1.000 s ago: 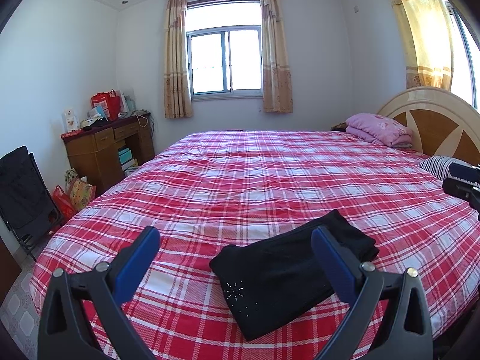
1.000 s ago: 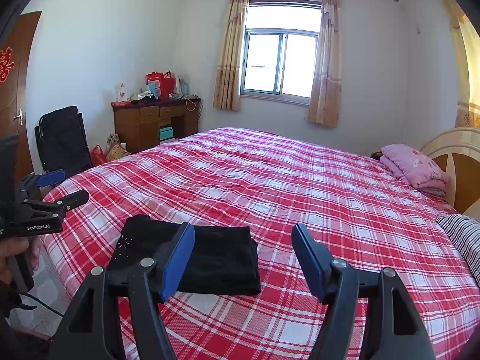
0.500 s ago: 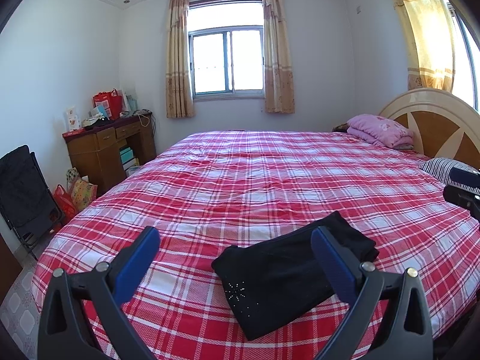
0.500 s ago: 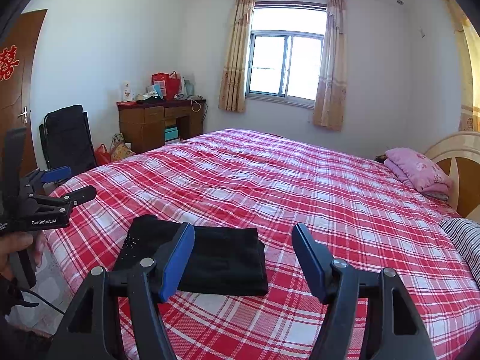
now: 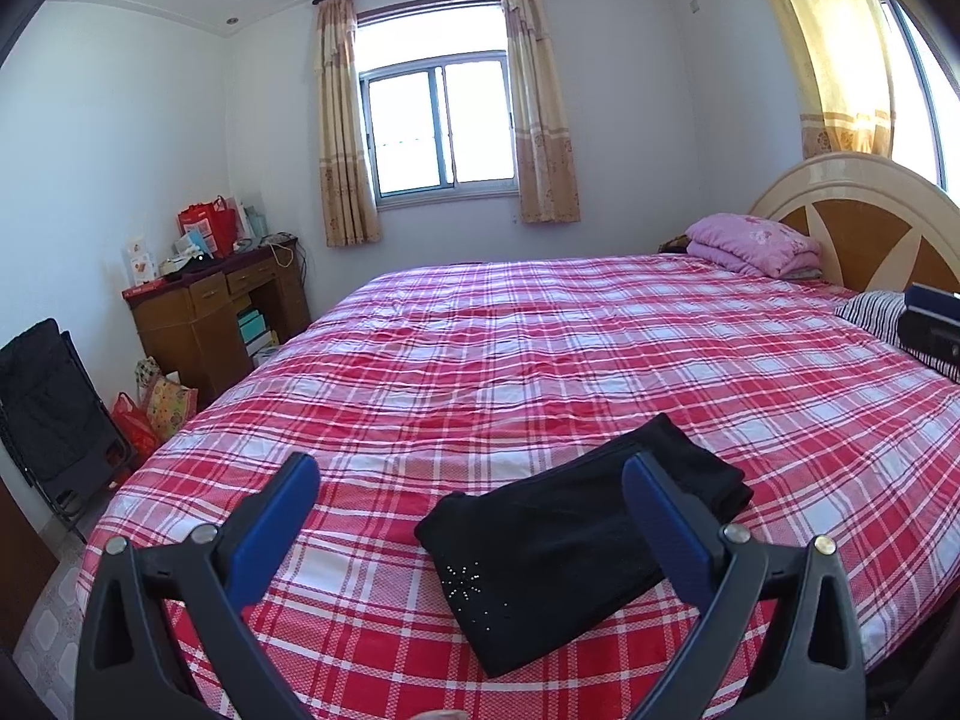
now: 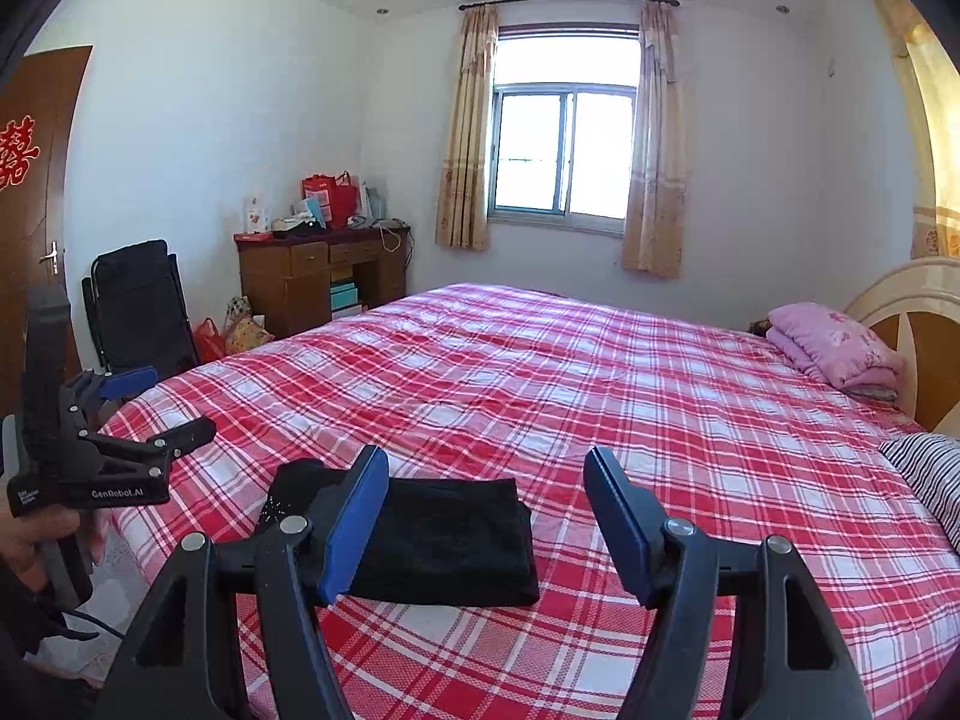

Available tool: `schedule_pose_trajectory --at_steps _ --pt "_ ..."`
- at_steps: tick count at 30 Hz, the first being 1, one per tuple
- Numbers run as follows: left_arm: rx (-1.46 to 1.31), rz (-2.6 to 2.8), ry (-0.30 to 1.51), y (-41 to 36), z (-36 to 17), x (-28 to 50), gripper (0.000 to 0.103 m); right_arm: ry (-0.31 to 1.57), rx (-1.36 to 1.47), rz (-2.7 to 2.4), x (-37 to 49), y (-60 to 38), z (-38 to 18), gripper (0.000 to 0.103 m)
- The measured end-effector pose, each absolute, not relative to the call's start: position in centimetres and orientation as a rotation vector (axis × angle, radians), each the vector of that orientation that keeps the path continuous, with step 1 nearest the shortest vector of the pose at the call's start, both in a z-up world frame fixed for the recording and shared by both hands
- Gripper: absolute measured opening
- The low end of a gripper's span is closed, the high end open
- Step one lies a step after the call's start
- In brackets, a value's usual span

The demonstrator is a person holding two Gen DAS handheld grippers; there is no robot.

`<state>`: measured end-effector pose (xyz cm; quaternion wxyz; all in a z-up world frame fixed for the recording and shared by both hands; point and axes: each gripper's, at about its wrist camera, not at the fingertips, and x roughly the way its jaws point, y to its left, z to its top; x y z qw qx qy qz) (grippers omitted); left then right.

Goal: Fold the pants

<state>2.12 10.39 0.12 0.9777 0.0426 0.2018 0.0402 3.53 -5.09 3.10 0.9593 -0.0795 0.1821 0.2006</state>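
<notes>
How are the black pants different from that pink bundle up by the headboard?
The black pants lie near the bed's foot, a flat single-colour rectangle with small sparkly studs. The pink bundle sits by the headboard, puffier, with a faint floral print. Both are folded and rest on the red plaid bedspread, untouched.

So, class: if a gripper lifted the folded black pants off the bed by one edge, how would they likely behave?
The pants are soft cloth in stacked layers, so they would probably sag and start to unfold. They look light, so lifting should take little force. Pushed, they would likely bunch up on the plaid bedspread rather than slide as one.
</notes>
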Motion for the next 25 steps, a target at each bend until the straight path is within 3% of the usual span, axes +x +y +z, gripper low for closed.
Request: schedule_pose_trajectory --at_steps 25 --pt "0.066 0.120 0.425 11.2 -0.8 2.9 0.103 0.395 -0.166 0.410 3.8 -4.4 1.9 0.073"
